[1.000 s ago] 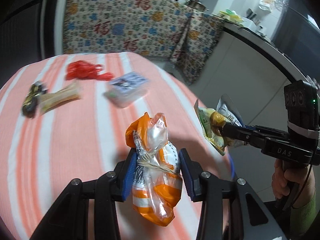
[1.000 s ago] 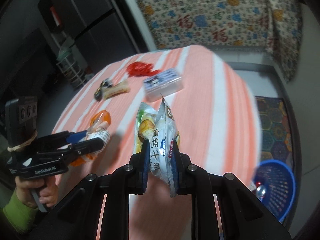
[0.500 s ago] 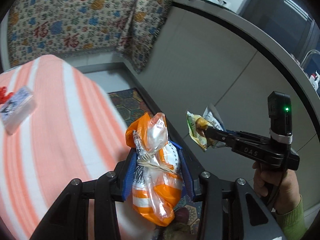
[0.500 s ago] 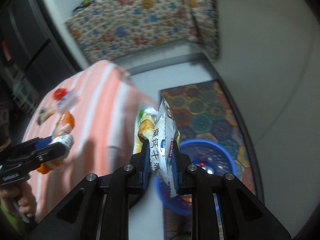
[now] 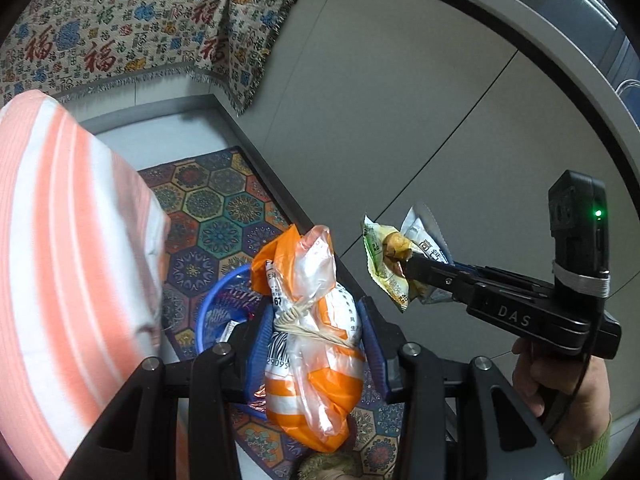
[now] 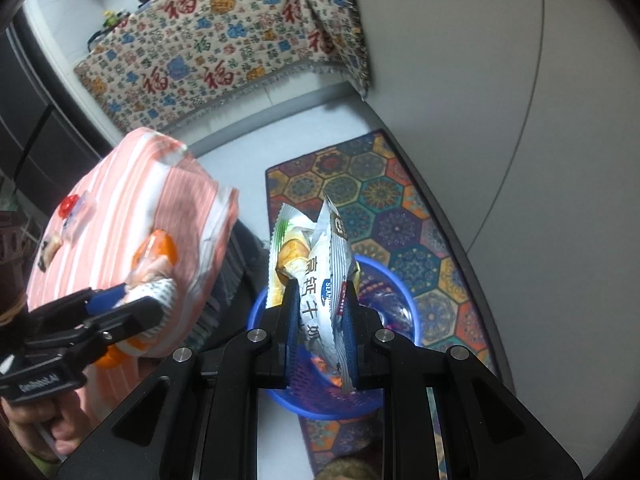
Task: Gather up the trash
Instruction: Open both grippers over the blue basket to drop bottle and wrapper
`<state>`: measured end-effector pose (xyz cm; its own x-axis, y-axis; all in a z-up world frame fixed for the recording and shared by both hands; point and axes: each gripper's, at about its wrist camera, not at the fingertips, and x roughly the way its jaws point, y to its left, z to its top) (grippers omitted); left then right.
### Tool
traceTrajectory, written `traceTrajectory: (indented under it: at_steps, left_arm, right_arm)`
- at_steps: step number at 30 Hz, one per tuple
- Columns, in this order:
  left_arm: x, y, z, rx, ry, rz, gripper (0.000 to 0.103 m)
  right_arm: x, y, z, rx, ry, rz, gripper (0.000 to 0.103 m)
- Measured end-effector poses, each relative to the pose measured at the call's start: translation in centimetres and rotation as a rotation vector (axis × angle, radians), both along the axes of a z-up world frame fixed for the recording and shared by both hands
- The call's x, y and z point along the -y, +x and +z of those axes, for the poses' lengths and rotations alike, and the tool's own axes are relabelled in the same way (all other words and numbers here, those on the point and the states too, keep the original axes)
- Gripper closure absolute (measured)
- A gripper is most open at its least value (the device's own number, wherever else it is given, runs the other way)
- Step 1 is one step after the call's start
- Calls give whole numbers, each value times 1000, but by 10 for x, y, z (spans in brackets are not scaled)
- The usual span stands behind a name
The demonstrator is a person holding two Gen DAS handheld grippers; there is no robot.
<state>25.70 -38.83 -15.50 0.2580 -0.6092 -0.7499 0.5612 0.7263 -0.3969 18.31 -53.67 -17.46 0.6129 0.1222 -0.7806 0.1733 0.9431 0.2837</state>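
At lower centre of the left wrist view, the left gripper [image 5: 316, 332] is clamping a knotted orange-and-clear plastic bag [image 5: 316, 344] above the blue basket [image 5: 212, 304]; rightward, the right gripper [image 6: 320, 320] is pinching crinkled silver-green snack wrappers [image 6: 316, 264] over that basket

The left wrist view looks forward and downward along its own black fingers [image 5: 256, 344], close over the round blue plastic mesh basket [image 5: 208, 312] on the hexagon-patterned floor mat [image 5: 216, 204], with the orange-and-white striped tablecloth's [image 5: 60, 260] edge at its left. The right wrist view looks steeply down from slightly higher, its fingers [image 6: 292, 328] directly above the same basket [image 6: 256, 312]. Both views share the basket, the mat [image 6: 384, 208], the tablecloth's [image 6: 132, 200] corner, the grey cabinet fronts [image 5: 400, 100] and the patterned fringed cloth [image 6: 224, 48] beyond. Each view also catches the other hand-held device at its side.
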Motion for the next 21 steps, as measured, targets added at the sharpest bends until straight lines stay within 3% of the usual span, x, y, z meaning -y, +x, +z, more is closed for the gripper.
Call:
traceTrajectory:
  at_steps: [13, 14, 15, 16, 17, 21]
  left_arm:
    - [21, 8, -28, 11, 36, -31, 59]
    - [22, 10, -30, 3, 31, -34, 54]
    - [24, 13, -35, -15, 28, -37, 43]
    - [24, 13, -38, -34, 27, -37, 40]
    - [25, 16, -42, -46, 24, -32, 40]
    - [17, 14, -38, -34, 19, 9, 40]
  right_arm:
    - [17, 1, -5, 4, 83, -41, 82]
    - [18, 1, -6, 6, 92, -42, 79]
    - [19, 2, -6, 13, 102, -47, 75]
    - [21, 1, -5, 22, 114, -53, 57]
    - [23, -1, -3, 35, 121, -63, 50]
    - [27, -6, 6, 68, 90, -100, 47]
